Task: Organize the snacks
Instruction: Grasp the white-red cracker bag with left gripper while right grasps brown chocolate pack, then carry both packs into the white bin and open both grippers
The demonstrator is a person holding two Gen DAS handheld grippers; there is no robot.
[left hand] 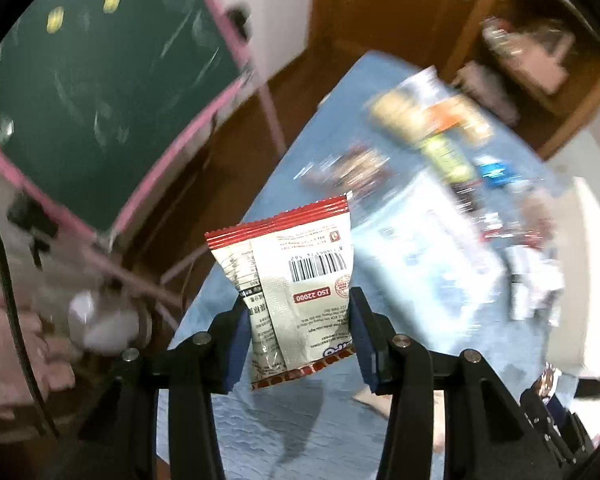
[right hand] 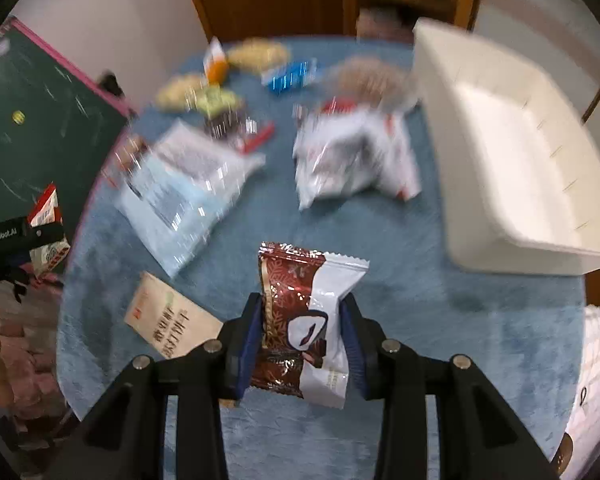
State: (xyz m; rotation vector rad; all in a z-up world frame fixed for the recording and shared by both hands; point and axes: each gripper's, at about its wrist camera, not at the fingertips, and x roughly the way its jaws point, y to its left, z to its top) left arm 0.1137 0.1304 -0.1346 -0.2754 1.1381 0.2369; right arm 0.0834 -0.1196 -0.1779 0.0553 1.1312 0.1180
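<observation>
My left gripper (left hand: 300, 320) is shut on a white snack packet with red edges and a barcode (left hand: 295, 280), held above the blue cloth-covered table (left hand: 300, 420). My right gripper (right hand: 300, 320) is shut on a dark red and white snack packet (right hand: 304, 320), held above the same table (right hand: 460, 340). The left gripper with its packet (right hand: 43, 232) shows at the left edge of the right wrist view. A white bin (right hand: 520, 160) stands empty at the right of the table. Several more snack packets (right hand: 352, 156) lie blurred across the far half.
A pale blue bag (right hand: 179, 196) and a beige box (right hand: 167, 320) lie left of my right gripper. A green chalkboard with a pink frame (left hand: 99, 100) stands beside the table. A wooden shelf unit (left hand: 532, 48) is behind it. The frames are motion-blurred.
</observation>
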